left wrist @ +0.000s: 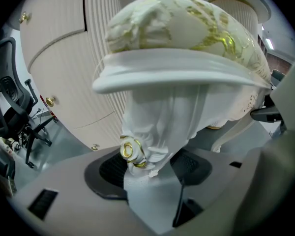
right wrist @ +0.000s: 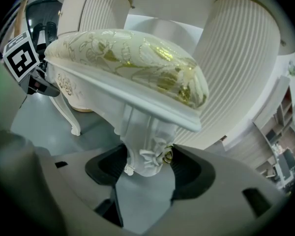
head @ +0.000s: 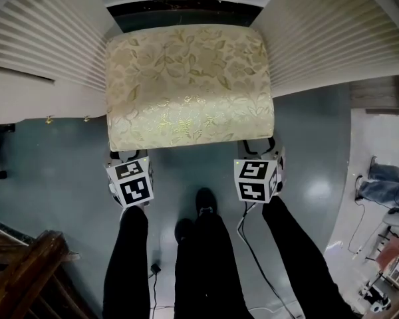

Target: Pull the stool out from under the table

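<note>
The stool (head: 189,85) stands between the counter's (head: 46,45) two fluted pedestals, just far of both hands. The left gripper (head: 128,155) and the right gripper (head: 258,146) sit at its near corners. Their jaws are wide, yet each appears clamped on a near leg. The pull runs straight nearward.
</note>
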A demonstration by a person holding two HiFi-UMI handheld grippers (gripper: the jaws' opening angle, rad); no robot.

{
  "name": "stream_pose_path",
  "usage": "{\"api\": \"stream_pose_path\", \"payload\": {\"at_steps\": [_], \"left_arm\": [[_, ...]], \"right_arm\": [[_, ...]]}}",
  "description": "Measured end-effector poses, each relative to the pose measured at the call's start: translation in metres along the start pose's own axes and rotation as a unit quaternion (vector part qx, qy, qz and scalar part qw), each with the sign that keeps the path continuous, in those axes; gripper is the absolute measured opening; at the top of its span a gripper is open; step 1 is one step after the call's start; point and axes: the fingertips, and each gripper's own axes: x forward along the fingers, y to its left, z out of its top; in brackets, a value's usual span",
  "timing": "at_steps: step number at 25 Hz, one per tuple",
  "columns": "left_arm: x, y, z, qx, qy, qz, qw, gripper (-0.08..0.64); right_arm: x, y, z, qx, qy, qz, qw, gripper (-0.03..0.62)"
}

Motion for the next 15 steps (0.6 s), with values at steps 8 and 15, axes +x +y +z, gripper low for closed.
{"api": "stream_pose_path", "payload": {"at_steps": [8,15], "left_arm": [[-0.0027,0.0001,-0.0017,0.001,0.011,0.009,0.9999,0.284],[-0.0042,0.0022,-0.0031,0.009,0.035,0.008,0.9993,0.285]], "right_arm": [[-0.0021,0.0005,-0.0012,0.0,0.01,0.003,1.0,0.285],[-0.0059,0.0036,-0.0031,0.008,0.031,0.011,0.999,0.285]]}}
